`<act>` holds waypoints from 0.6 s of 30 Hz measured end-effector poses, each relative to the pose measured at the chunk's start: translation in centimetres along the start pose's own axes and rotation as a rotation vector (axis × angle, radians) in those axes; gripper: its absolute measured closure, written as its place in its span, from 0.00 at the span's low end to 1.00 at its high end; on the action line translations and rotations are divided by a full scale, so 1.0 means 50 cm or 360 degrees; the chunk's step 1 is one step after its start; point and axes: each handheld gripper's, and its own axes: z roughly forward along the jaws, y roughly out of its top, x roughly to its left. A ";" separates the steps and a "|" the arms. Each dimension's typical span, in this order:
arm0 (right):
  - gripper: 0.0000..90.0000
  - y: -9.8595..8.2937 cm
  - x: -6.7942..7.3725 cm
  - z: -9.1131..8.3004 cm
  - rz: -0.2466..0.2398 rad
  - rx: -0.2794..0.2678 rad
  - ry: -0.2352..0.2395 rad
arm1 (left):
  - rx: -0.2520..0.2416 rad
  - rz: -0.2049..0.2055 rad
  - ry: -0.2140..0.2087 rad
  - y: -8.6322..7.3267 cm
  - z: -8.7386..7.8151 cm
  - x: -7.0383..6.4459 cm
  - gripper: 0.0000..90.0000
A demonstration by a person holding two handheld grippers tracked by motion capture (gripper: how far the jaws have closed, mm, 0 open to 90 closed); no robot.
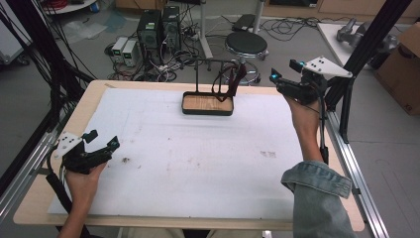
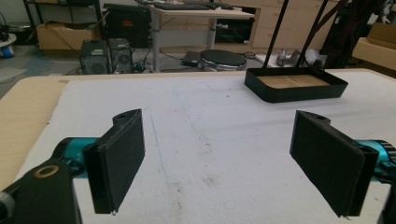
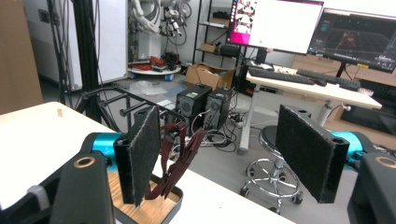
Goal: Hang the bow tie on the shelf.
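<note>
Dark red straps hang from a black rack that rises out of a wood-floored black tray at the far edge of the white table cover. From the high view, I hold my right gripper raised near the table's far right, just right of the straps, jaws parted and holding nothing. My left gripper rests low at the near left, well apart from the tray, jaws also spread and empty.

Through the left gripper view, the tray sits ahead and to the right, its two thin black posts climbing out of frame, with bare cover between the wide-set pads.

In the right gripper view, the straps dangle just past the left pad, their lower ends reaching down towards the tray floor.

My worry is the light stand. If I close on the loose straps and pull sideways rather than lifting them off the bar, I judge the rack could tip or drag the tray across the cover. A shallow pinch could also let the limp fabric slip.
</note>
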 end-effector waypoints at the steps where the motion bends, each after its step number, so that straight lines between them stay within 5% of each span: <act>1: 0.33 0.001 0.002 -0.009 -0.0001 -0.0012 -0.0003 | -0.0001 -0.0003 0.0000 0.000 0.000 -0.001 0.20; 18: 0.26 -0.041 0.029 -0.131 0.0034 -0.0139 0.0018 | 0.0007 0.0000 0.0005 -0.002 0.000 -0.003 0.20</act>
